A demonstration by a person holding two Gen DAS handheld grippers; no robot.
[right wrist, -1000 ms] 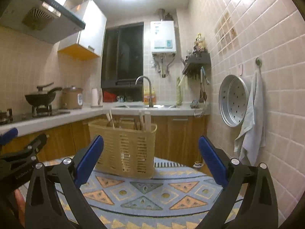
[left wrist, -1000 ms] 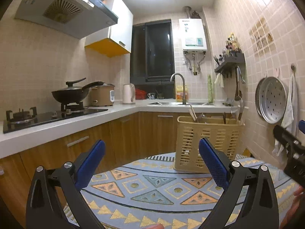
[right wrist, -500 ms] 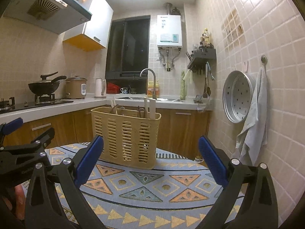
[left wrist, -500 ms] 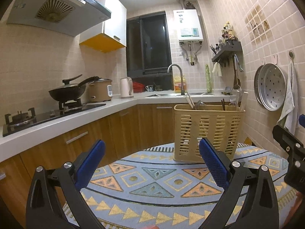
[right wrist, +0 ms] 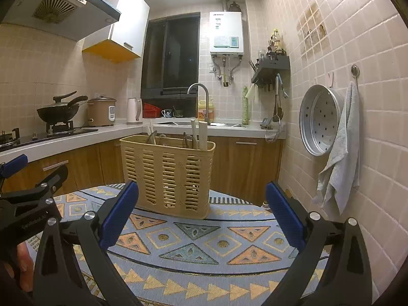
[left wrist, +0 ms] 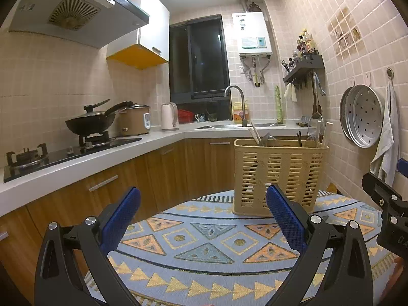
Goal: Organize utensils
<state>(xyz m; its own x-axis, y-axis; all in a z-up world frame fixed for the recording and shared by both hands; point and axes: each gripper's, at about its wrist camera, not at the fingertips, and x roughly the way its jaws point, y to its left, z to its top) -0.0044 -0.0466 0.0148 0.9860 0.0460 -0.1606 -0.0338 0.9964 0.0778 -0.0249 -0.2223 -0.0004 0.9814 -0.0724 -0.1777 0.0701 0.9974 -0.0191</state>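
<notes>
A black wok (left wrist: pixel 88 125) with a lid sits on the gas hob well to the left of the basket (left wrist: pixel 279 176), and a rounded beige rice cooker (left wrist: pixel 134 123) and a pale kettle (left wrist: pixel 168 116) stand on the white counter farther along toward it. The left gripper (left wrist: pixel 202 215) hangs low in front, its blue ribbed pads (left wrist: pixel 119 220) spread wide with nothing between them. The basket itself is a tall, narrow, rectangular tub of tan slatted plastic, standing upright on a round desk covered by a woven blue cloth (left wrist: pixel 204 242) patterned with orange and yellow triangles. Its long side runs left to right in the left wrist view and is angled away in the right wrist view. The utensils (right wrist: pixel 178 135) stand on end inside it, long axes roughly vertical: pale chopsticks lean slightly, and darker metal handles poke just above the rim. The right gripper (right wrist: pixel 201 211) is likewise spread open and empty, the basket showing between its fingers. Right of the basket, on the tiled wall, hang a round perforated metal tray (right wrist: pixel 320 119) and a limp grey towel (right wrist: pixel 341 153).
</notes>
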